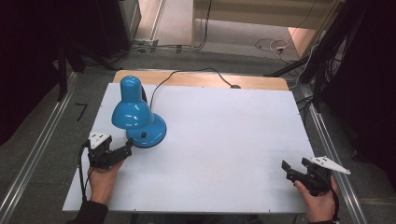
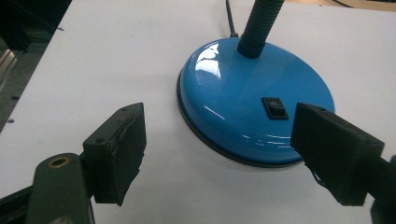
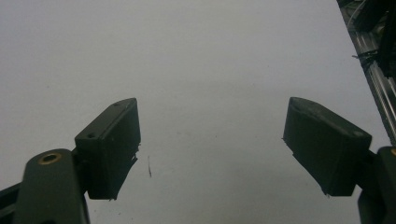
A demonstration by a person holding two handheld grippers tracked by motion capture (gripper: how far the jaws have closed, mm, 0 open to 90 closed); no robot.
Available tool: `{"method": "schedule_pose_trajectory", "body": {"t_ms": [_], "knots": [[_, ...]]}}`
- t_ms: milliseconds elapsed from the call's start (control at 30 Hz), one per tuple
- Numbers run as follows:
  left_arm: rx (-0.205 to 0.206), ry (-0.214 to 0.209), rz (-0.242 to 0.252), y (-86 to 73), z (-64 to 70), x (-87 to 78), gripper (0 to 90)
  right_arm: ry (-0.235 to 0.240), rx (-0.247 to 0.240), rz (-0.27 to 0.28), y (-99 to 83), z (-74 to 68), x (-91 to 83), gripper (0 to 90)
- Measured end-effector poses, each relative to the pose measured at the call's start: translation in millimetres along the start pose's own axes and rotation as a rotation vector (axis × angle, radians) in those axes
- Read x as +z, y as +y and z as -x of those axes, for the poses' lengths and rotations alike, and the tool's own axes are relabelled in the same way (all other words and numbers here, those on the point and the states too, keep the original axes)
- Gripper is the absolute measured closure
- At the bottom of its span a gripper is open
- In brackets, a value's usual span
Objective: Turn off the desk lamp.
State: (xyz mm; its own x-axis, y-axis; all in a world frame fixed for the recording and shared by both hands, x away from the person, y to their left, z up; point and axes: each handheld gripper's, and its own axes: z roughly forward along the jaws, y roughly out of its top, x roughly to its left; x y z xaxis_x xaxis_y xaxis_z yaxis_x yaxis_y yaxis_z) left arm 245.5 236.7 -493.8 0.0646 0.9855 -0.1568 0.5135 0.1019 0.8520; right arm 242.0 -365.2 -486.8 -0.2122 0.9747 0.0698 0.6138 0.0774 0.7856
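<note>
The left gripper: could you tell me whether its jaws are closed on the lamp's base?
No, the left gripper is open, its jaws apart just short of the blue lamp base.

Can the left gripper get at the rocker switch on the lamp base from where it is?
Probably yes. The left gripper is open beside the blue lamp base, the black rocker switch faces it, and only bare table lies between them.
</note>
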Motion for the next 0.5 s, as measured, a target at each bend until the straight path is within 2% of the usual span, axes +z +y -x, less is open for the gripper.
{"method": "schedule_pose_trajectory", "body": {"t_ms": [500], "knots": [[-0.008,-0.020,0.009,-1.3,0.0,-8.8,16.8,0.000,0.000,0.001,0.0,0.2,-0.5,17.6]]}}
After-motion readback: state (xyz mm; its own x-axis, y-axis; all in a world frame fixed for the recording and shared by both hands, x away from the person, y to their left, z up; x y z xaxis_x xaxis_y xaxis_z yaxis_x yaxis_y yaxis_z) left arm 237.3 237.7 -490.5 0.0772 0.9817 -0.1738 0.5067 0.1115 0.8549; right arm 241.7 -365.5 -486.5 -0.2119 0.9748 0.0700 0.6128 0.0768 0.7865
